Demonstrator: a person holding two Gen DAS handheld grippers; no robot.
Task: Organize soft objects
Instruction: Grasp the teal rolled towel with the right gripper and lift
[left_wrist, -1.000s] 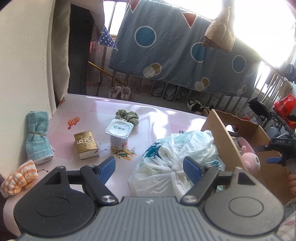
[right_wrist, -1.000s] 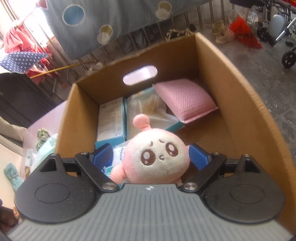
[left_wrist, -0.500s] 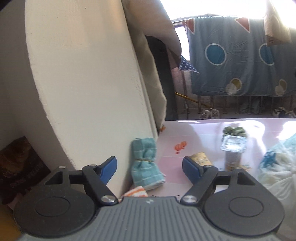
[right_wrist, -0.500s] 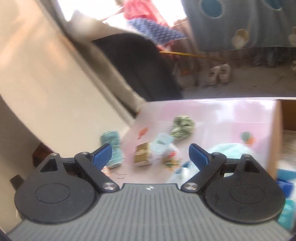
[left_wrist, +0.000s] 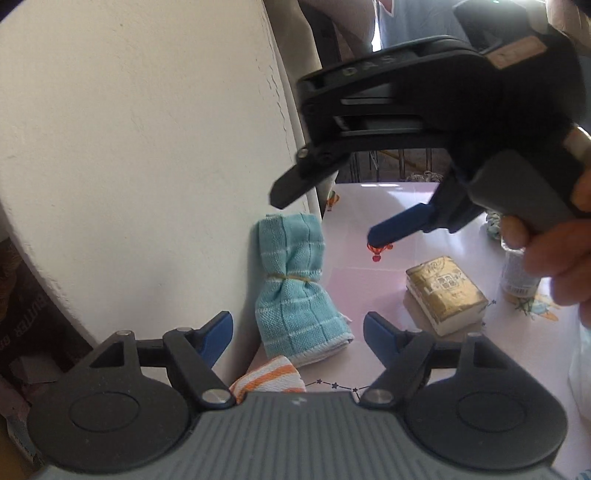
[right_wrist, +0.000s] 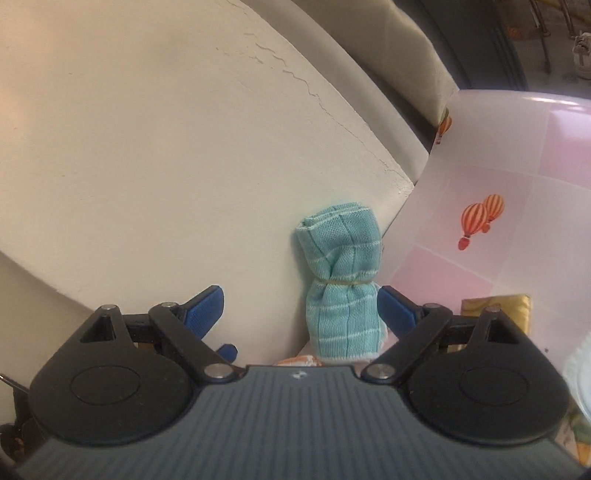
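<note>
A teal checked towel (left_wrist: 295, 280), rolled and tied with a rubber band, lies on the pink table (left_wrist: 373, 284) against the wall. My left gripper (left_wrist: 297, 325) is open just in front of it, nothing between its fingers. An orange-striped cloth (left_wrist: 269, 380) peeks out beneath that gripper. My right gripper (left_wrist: 328, 216), held by a hand (left_wrist: 554, 258), hovers open above and beyond the towel. In the right wrist view the right gripper (right_wrist: 301, 295) is open with the towel (right_wrist: 343, 280) ahead of it, close to the right finger and untouched.
The cream wall (left_wrist: 147, 147) borders the towel on the left. A gold tissue packet (left_wrist: 443, 295) lies right of the towel, with a yogurt cup (left_wrist: 517, 280) partly behind the hand. A white plastic bag (left_wrist: 580, 369) shows at the right edge.
My right gripper left the cardboard box with the pink plush and swept left across the table to the towel. My left gripper turned from the plastic bag toward the wall and dropped closer to the towel.
</note>
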